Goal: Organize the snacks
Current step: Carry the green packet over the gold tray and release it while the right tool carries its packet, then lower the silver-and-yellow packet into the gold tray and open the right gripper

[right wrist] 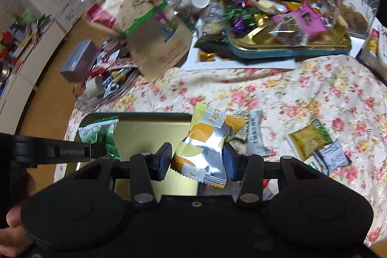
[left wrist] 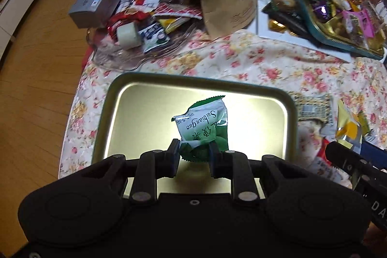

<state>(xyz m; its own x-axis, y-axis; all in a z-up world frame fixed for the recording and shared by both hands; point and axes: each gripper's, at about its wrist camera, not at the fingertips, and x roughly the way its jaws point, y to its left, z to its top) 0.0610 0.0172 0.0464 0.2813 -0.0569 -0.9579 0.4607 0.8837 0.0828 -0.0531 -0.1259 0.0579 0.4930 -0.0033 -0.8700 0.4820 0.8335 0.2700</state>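
Drop-off step: left tongs (left wrist: 193, 151) grip green Suibianguo pkt (left wrist: 203, 123), right tongs (right wrist: 197, 162) grip yellow-silver pkt (right wrist: 205, 149) over gold tin tray (left wrist: 116, 98); next, prob. lower & release.

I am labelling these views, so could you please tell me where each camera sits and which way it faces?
Left wrist: on the left gripper, looking steeply down at the shallow gold metal tray; its jaws pinch a green-and-white snack packet.
Right wrist: on the right gripper, facing down over the tray's edge; its jaws hold a yellow-and-silver snack packet, a hand at lower left.
Shared: tray, green packet, floral tablecloth.
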